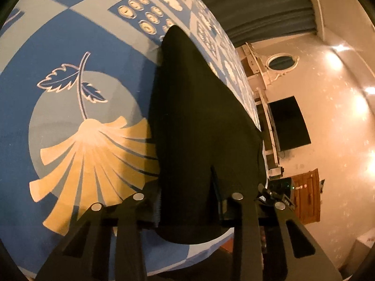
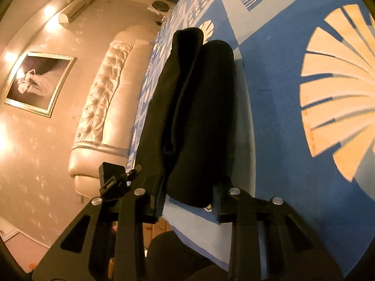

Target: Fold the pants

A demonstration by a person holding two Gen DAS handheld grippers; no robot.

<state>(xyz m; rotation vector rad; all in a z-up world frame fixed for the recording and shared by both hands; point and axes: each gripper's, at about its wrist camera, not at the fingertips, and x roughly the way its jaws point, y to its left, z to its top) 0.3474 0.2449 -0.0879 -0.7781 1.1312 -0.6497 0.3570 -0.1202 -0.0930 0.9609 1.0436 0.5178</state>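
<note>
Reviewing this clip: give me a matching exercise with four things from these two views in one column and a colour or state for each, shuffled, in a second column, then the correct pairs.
Things:
1. pants
2. bedspread
3. headboard
4. framed picture

Colour or state:
A. tufted, cream
B. black, lying between both grippers' jaws
C. hanging on the wall
D. blue, with shell and leaf prints

Pairs: 1-B, 2-D, 3-A, 4-C

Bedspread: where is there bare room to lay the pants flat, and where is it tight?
Free: the blue bedspread around the leaf and yellow fan prints, on the far side of the black pants from the bed edge; same open stretch by the fan print in the right wrist view. Tight: the strip where the pants lie along the edge, held by the left gripper and right gripper.
</note>
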